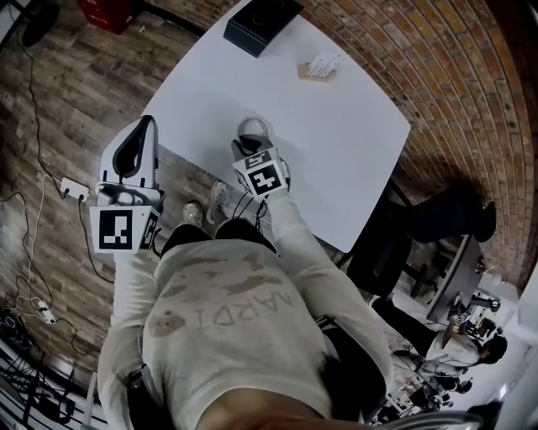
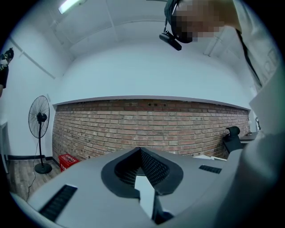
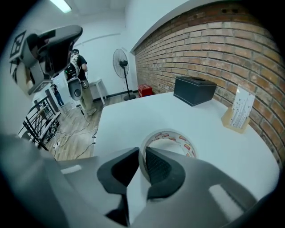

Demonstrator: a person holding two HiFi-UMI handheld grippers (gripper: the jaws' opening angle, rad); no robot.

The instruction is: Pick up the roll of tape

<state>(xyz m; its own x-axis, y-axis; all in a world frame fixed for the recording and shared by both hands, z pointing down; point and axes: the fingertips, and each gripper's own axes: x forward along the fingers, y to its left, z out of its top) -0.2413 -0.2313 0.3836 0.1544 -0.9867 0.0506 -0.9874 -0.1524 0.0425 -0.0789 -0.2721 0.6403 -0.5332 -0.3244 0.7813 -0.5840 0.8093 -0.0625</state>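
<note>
From the head view, a white table (image 1: pixel 336 126) stood on a wooden floor (image 1: pixel 76 84) beside a brick wall (image 1: pixel 437 50), with a black box (image 1: pixel 261 21) at its far edge and a small card stand (image 1: pixel 319 69) near it. The left gripper (image 1: pixel 145 126) was held off the table's left edge, over the floor. The right gripper (image 1: pixel 252 134) was tipped down onto the table's near part, where the roll of tape (image 1: pixel 252 128) lay flat right at its tips. In the left gripper view, that gripper pointed level toward the brick wall, with a standing fan (image 2: pixel 40 120) and a red crate (image 2: pixel 67 160) at the left. Its jaws met at their tips with nothing between them. In the right gripper view, the roll of tape lay on the table directly under the jaws. One jaw sat inside the ring and the other outside it, so the near side of the roll was caught between the pads. The pads appeared to press on it, though the contact itself was hard to make out. The roll still rested on the table, with the black box and the card stand well beyond it.
</note>
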